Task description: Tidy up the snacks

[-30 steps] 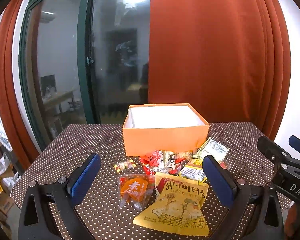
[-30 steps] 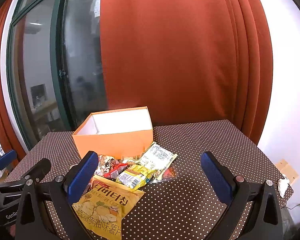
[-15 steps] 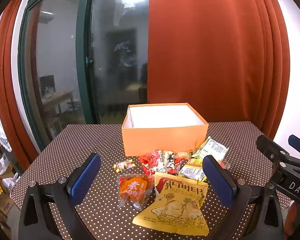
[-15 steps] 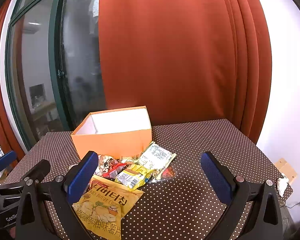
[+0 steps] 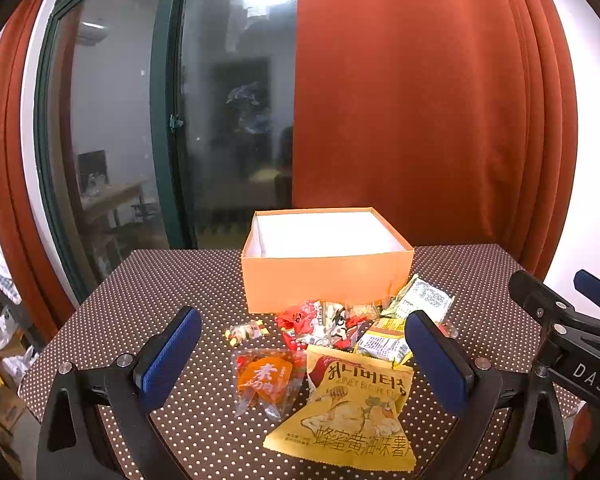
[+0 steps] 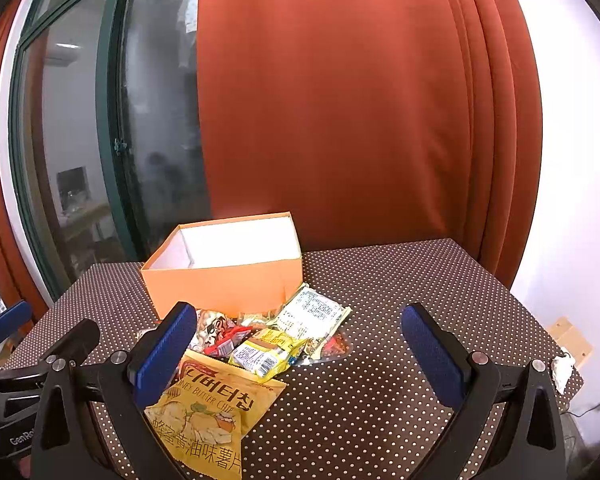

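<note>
An open orange box [image 5: 327, 280] with a white inside stands at the back of the dotted table; it also shows in the right wrist view [image 6: 224, 280]. Several snack packets lie in front of it: a big yellow chip bag [image 5: 352, 412] [image 6: 208, 412], a clear packet with an orange label [image 5: 266, 378], a pale green packet [image 5: 422, 300] [image 6: 310, 314], a yellow packet [image 6: 266, 354], red packets [image 5: 304, 320]. My left gripper [image 5: 306, 360] is open and empty above the near snacks. My right gripper [image 6: 300, 356] is open and empty, right of the pile.
The table [image 6: 420, 300] wears a brown cloth with white dots. Red curtains [image 5: 420, 100] and a glass door [image 5: 220, 120] stand behind it. The right gripper's body [image 5: 560, 340] shows at the right of the left wrist view. The table's right edge drops off by a white wall.
Both grippers have stayed open and nearly still. The view has shifted only slightly. The snacks and the box have not moved.
</note>
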Tool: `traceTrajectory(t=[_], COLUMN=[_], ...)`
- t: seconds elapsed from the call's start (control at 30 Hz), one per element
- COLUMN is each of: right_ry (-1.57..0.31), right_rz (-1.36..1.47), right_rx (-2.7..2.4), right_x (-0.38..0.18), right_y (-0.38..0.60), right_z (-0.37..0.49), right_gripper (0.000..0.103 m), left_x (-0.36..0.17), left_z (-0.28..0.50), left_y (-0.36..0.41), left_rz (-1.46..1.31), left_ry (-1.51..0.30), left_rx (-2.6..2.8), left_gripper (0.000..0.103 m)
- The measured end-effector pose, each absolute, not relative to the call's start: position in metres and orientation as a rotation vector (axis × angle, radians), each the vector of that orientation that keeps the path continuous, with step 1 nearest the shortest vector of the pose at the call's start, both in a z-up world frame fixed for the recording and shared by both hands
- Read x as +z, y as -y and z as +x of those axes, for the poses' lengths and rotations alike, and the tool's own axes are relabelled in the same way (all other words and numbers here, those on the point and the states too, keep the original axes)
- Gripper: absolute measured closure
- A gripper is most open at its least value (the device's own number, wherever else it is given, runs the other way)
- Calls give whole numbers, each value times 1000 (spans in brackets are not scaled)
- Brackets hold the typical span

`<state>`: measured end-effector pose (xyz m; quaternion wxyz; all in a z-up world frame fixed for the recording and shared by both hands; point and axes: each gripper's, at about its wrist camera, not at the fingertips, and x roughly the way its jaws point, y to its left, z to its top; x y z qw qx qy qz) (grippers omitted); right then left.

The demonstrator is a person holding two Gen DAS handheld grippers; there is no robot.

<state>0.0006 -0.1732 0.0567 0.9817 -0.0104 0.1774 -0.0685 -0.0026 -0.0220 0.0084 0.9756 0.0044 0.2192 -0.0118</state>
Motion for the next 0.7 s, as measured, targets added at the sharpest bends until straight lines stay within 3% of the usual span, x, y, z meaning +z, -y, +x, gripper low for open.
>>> traceTrajectory(t=[0.7], right_ry=[-356], right_rz=[-25], right_rx=[-142], right_x=[58], right_y=[171], right_z=[-1], right_gripper=[0], left_x=[10], left_z=[-4], left_y=[20], left_rz=[3], left_ry=[-443], left_rx=[-28], left_gripper=[1])
